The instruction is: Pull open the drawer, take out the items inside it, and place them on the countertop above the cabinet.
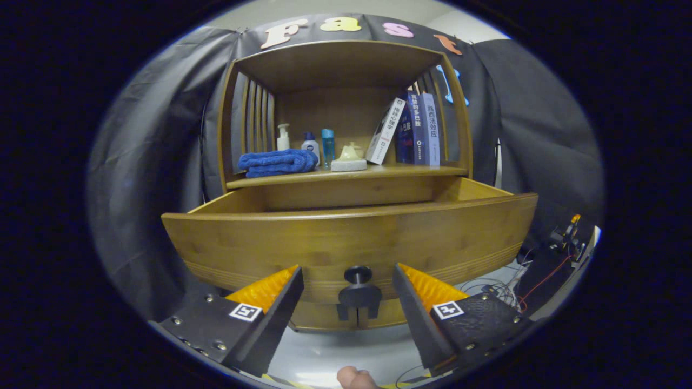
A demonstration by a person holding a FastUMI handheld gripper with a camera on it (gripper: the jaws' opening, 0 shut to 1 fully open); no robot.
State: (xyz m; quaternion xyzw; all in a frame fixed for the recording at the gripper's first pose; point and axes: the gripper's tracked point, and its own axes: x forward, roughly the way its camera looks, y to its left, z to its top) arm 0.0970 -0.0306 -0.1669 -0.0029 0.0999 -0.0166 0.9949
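Note:
The wooden cabinet's drawer [351,237] stands pulled out towards me, its curved front panel facing the camera. From this low angle its inside is hidden. A dark round knob [358,275] sits low on the drawer front, between my two fingers and a little ahead of them. My gripper [348,278] is open, its fingertips on either side of the knob without touching it. Above the drawer runs the countertop [400,171]. On it lie a folded blue towel [278,162], several small bottles [311,145], a pale soap dish [349,160] and a few leaning books [413,129].
Slatted wooden sides and a top board enclose the countertop shelf. Black cloth hangs behind and beside the cabinet. Cables and small electronics [562,243] lie on the pale floor to the right of the drawer. A fingertip [354,378] of the person holding me shows below the fingers.

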